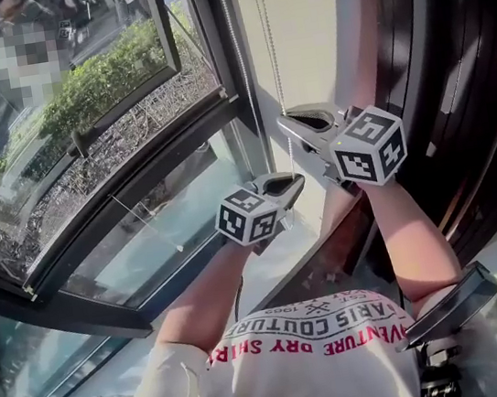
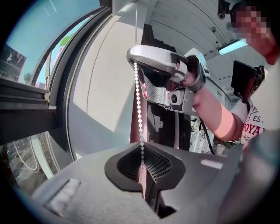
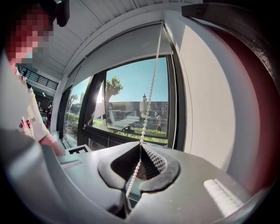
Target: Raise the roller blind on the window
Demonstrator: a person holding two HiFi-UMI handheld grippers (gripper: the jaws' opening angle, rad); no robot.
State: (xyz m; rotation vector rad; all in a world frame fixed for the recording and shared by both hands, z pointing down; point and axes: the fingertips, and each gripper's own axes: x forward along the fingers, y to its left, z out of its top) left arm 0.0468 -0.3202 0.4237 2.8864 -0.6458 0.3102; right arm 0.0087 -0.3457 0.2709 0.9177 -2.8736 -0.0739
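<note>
Bead chain (image 1: pixel 267 33) drops down the upper centre of the head view, btwn the dark window (image 1: pixel 133 168) frame and a cream wall (image 1: pixel 305 18). Both grippers are clamped on it, one above the other.

Right gripper (image 1: pixel 288 118) sits centre-right, slightly above mid-frame. Left gripper (image 1: pixel 295 179) is just below and left of it, near but apart. Bare forearms (image 1: pixel 411 233) reach up from the bottom edge.

Left gripper view: jaws are together at lower centre, pinching the chain, w/ no gap showing. The strand runs straight up from them to the right gripper's tips at upper centre. Those tips are also closed on it, and a hand (image 2: pixel 186 76) is wrapped round its grip.

Right gripper view: jaws are clenched at lower centre w/ the chain nipped btwn them. A short run of beads trails down toward the cam. Above the jaws the strand climbs to the right end of the roller blind (image 3: pixel 127 46), a grey band across the top of the window in upper centre. Below its hem the glass is uncovered, w/ sky, trees and a hedge beyond.
</note>
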